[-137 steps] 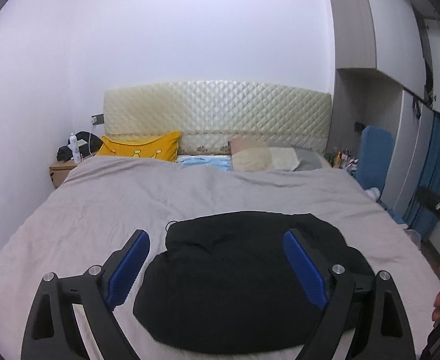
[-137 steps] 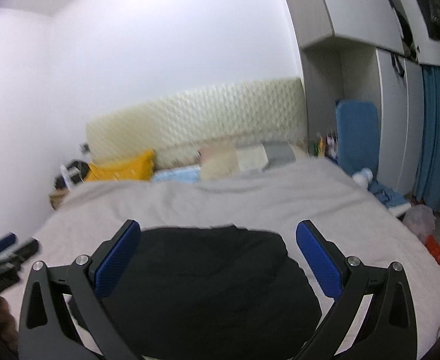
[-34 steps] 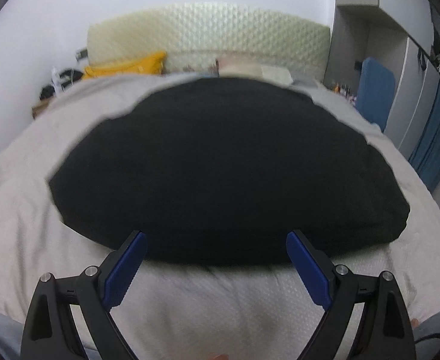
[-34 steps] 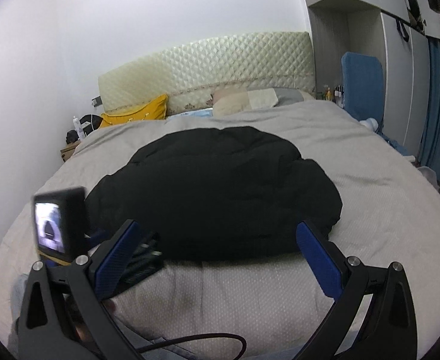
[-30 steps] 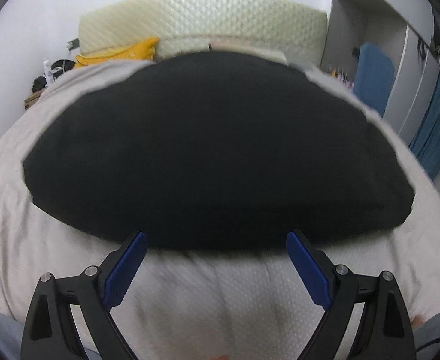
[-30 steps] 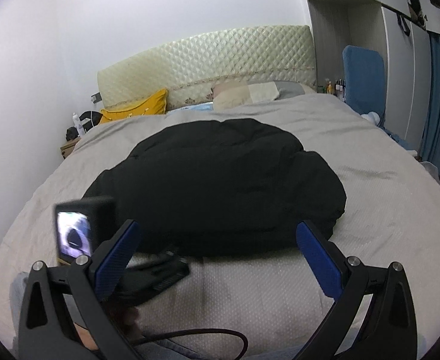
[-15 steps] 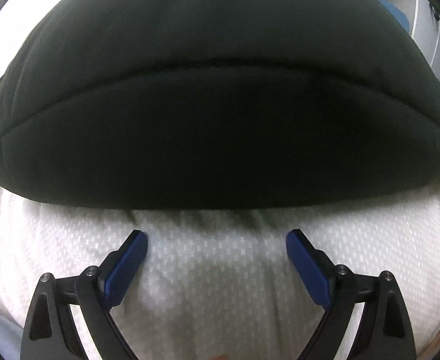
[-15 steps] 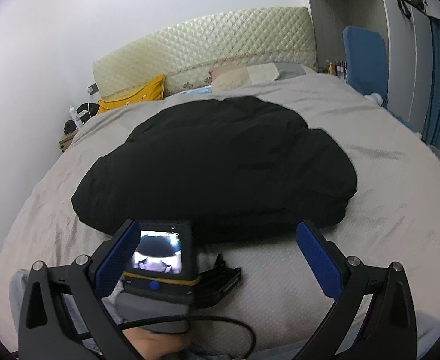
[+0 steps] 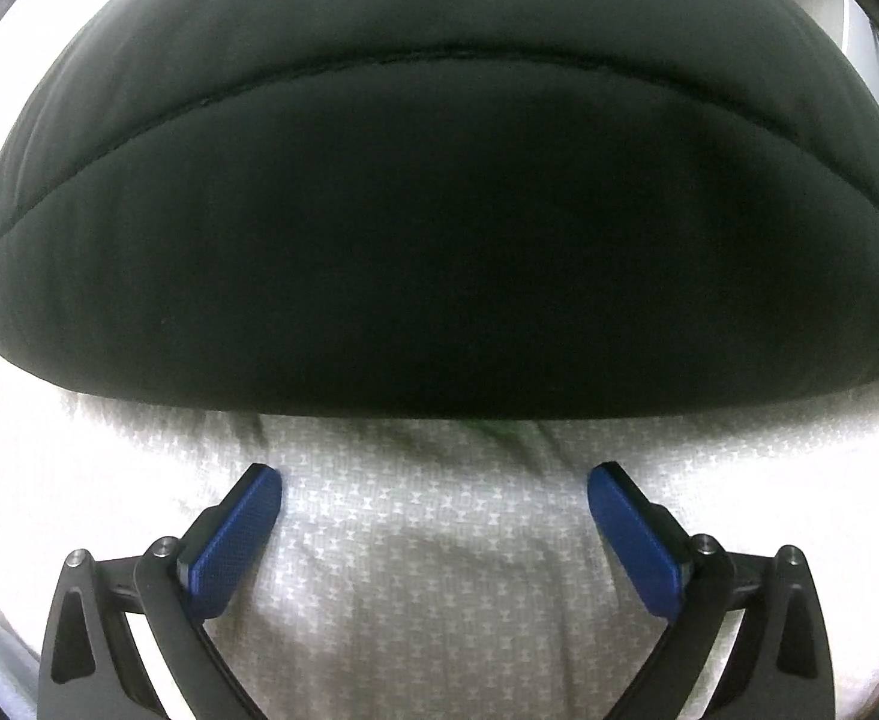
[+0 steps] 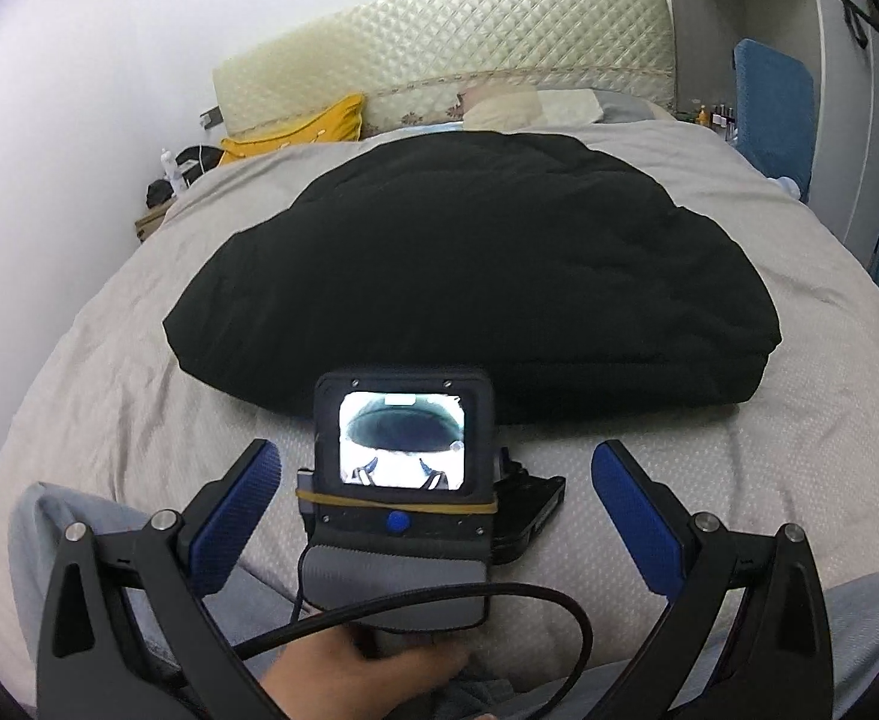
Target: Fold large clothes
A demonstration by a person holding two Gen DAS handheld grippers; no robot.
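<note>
From the left wrist, the left tool (image 9: pixel 433 492) sits low on the bed (image 9: pixel 439 600), spread wide and empty, its blue pads (image 9: pixel 235 537) just short of the near edge of the black padded jacket (image 9: pixel 439 210), which fills most of the view; a stitched seam arcs across its puffy surface. From the right wrist, the right tool (image 10: pixel 436 480) is likewise wide and empty, held higher and farther back, with the left tool's body and screen between its fingers. The jacket (image 10: pixel 475 264) lies in a thick mound mid-bed. It looks soft, bulky, fairly light and probably slick, so a pinch should bite deep into the near hem or a corner rather than the rounded top.
</note>
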